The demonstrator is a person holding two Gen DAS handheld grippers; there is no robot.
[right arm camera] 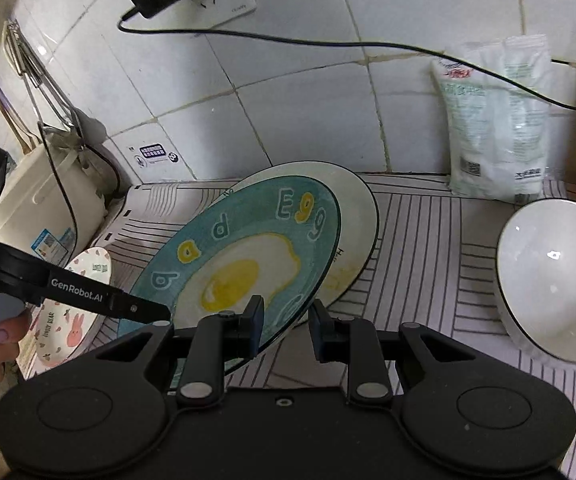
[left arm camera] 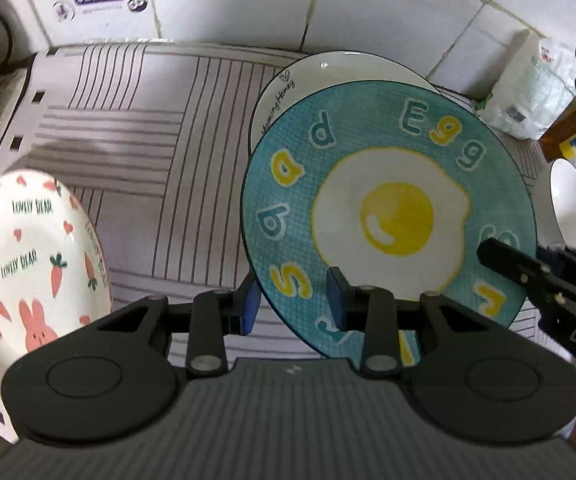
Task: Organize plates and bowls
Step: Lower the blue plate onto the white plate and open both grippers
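On the left of the striped worktop (left arm camera: 136, 128) lies a rabbit plate (left arm camera: 28, 256). Right of it, the tilted egg plate (left arm camera: 388, 216) leans over a white plate (right arm camera: 358, 216), its far edge resting there. The left tongs (left arm camera: 294, 300) straddle the egg plate's near rim, pads apart and not yet closed. The right tongs (right arm camera: 286, 330) straddle its right rim, also open. A white bowl (right arm camera: 552, 276) sits far right. Risk: with neither pair clamped, the tilted plate could slide off and strike the plate beneath.
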